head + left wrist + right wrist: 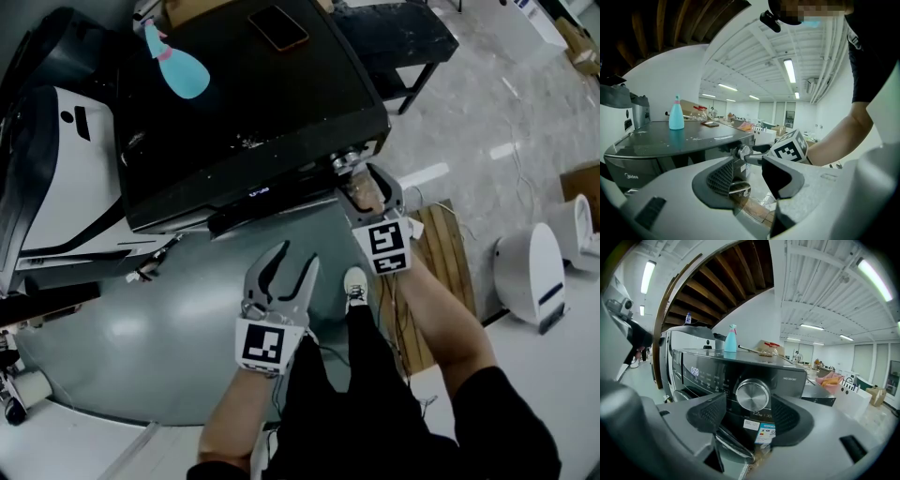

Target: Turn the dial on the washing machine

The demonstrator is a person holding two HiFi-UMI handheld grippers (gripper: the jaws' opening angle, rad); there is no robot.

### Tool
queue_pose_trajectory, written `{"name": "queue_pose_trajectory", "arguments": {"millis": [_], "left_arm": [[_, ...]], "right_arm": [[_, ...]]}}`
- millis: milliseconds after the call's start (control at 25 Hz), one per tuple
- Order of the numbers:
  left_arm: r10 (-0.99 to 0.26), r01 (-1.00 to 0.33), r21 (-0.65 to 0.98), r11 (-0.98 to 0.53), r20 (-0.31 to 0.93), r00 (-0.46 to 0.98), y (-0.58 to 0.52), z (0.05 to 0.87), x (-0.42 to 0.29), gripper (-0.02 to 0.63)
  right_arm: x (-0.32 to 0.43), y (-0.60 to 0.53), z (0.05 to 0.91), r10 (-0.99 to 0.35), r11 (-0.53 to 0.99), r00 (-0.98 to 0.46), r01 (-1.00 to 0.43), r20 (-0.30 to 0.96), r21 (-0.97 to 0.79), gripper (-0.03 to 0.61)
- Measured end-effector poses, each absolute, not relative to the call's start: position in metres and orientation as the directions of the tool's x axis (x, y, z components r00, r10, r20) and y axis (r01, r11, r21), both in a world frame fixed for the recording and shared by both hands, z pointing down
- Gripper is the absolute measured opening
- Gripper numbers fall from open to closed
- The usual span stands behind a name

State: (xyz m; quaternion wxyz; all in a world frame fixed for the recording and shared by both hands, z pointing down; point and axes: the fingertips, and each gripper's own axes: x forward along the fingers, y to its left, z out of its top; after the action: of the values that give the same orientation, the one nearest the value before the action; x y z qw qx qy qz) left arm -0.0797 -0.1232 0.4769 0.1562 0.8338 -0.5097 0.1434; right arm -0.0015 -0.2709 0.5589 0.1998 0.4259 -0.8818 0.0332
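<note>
Grey shop floor surrounds washing machine in head view; spray bottle and phone sit on its top. We see R gripper at front-right corner by dial. L gripper is lower, over floor.

L gripper view: jaws apart, nothing btwn. Dial lies ahead, beside R gripper.

R gripper view: jaws spread wide, dial centred btwn pads, not clamped. Display is lit at left.

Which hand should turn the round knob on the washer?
The right one. The right gripper is up at the front of the washing machine, with the dial lined up between its open jaws. The left gripper is open and empty, farther back from the dial.
</note>
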Motion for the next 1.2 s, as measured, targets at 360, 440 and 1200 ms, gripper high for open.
{"name": "queue_pose_trajectory", "arguments": {"millis": [360, 440, 1200], "left_arm": [[-0.805, -0.9, 0.123, -0.419, 0.408, 0.43, -0.13, 0.491, -0.075, 0.17], [-0.801, -0.899, 0.127, -0.419, 0.414, 0.432, -0.132, 0.496, -0.075, 0.17], [-0.791, -0.893, 0.138, -0.429, 0.419, 0.445, -0.138, 0.508, -0.075, 0.17]], "right_arm": [[-0.007, -0.291, 0.573, -0.741, 0.649, -0.559, -0.739, 0.372, 0.182, 0.299], [-0.008, -0.293, 0.575, -0.746, 0.645, -0.558, -0.741, 0.363, 0.186, 0.296], [-0.005, -0.297, 0.584, -0.709, 0.582, -0.617, -0.786, 0.341, -0.211, 0.268]]}}
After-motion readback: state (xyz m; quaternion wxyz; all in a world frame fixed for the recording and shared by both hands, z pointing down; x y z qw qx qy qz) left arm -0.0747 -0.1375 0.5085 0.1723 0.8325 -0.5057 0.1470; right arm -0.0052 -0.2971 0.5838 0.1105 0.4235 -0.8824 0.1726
